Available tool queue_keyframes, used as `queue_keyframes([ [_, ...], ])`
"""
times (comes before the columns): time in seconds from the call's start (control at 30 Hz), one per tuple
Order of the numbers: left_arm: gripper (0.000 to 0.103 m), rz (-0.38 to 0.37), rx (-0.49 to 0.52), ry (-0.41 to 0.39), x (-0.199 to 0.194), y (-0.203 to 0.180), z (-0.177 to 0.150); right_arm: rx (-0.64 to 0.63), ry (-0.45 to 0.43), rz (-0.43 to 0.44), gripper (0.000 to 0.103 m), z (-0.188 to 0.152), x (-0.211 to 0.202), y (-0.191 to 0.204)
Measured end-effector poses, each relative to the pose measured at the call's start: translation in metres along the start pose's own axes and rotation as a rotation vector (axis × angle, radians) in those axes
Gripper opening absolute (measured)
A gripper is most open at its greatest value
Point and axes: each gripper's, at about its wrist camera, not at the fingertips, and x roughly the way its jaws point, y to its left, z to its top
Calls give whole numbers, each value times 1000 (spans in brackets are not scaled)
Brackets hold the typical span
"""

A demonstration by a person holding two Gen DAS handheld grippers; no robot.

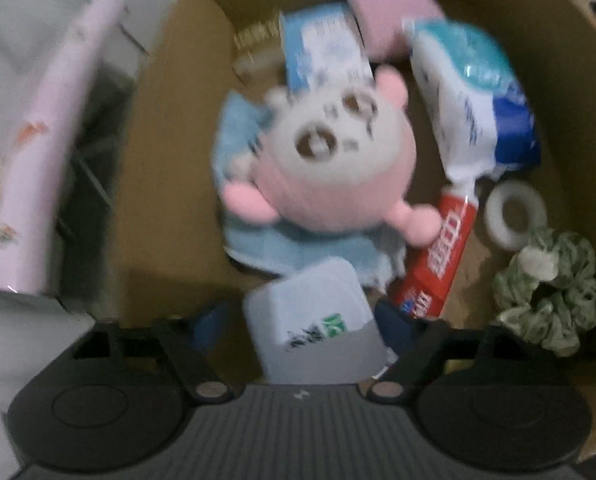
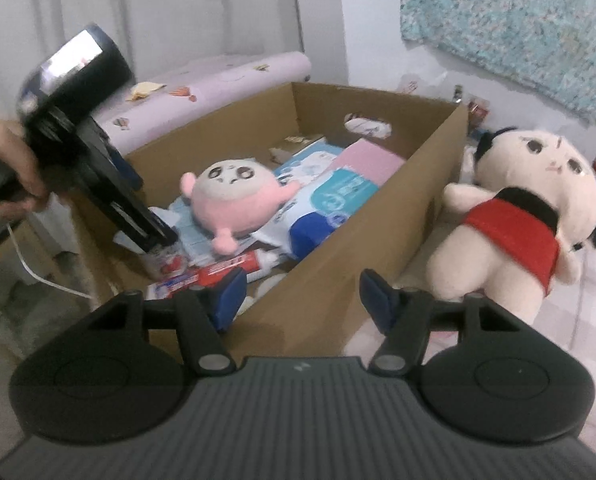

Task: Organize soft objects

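The cardboard box point(image 2: 337, 240) served as the landmark. Inside it, near the middle, a pink round plush point(image 1: 321, 164) lay face up on a pale blue cloth point(image 1: 298, 248). Beyond the plush, toward the box's far wall, lay a blue-and-white packet point(image 1: 321, 52) and a pink flat pack point(image 1: 393, 12). A white-and-blue wipes pack point(image 1: 469, 100) lay just beside the plush, and a red toothpaste tube point(image 1: 445, 256) ran from under that pack toward the box's near wall. A white tape roll point(image 1: 513, 216) and a green scrunchie point(image 1: 549, 292) sat in the box's corner near the tube.

The left tool point(image 1: 305, 328) pointed steeply down into the box with a pale blue container point(image 1: 313, 316) between its fingers; blur hid whether the pads pressed on it, so its grip could not be told. A hand point(image 2: 6, 168) held that tool at the box's left wall.

The right tool point(image 2: 301, 300) stood parted with nothing between its blue pads point(image 2: 230, 296), straddling the box's near wall.

Outside the box, against its right side, a large cream doll in a red garment point(image 2: 529, 216) lay on the floor. Behind the box lay a lilac roll point(image 2: 218, 84).
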Motion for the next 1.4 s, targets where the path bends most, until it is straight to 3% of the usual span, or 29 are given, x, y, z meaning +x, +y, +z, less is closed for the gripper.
queue_keyframes([
  [0.1,65,37,25,27,6,-3,1,60,14,31,62,-1,1,-8],
  [0.2,64,181,168,83,10,-16,-3,60,7,23,62,-1,-3,-6],
  [0.4,70,137,118,83,4,-4,-4,58,11,37,62,-1,-3,-7],
  [0.5,81,182,180,-24,-33,-13,-11,66,13,41,62,-1,-3,-8],
  [0.57,80,149,193,-107,-63,-20,-15,57,7,25,62,0,-4,-6],
  [0.6,79,95,200,-143,-76,-24,-15,53,3,17,62,0,-6,-5],
  [0.7,55,-61,216,-130,-78,-39,-13,47,-34,-22,62,2,-16,-9],
  [0.73,54,-84,223,-111,-72,-46,-13,55,-51,-36,62,4,-21,-13],
  [0.93,54,-55,273,-47,-25,-59,2,137,-96,-54,62,7,-36,-40],
  [1.0,59,-56,264,-34,-15,-58,10,168,-91,-28,62,6,-37,-47],
  [1.07,52,-96,230,1,-5,-57,17,181,-85,-32,62,4,-37,-51],
  [1.1,37,-133,202,9,-6,-53,20,174,-83,-40,62,4,-36,-51],
  [1.13,31,-177,156,18,-5,-47,22,168,-83,-48,62,4,-36,-50],
  [1.33,29,-280,-129,77,0,-11,25,144,-71,-22,62,4,-31,-40],
  [1.4,30,-271,-131,95,2,-11,27,131,-71,-22,63,5,-31,-36],
])
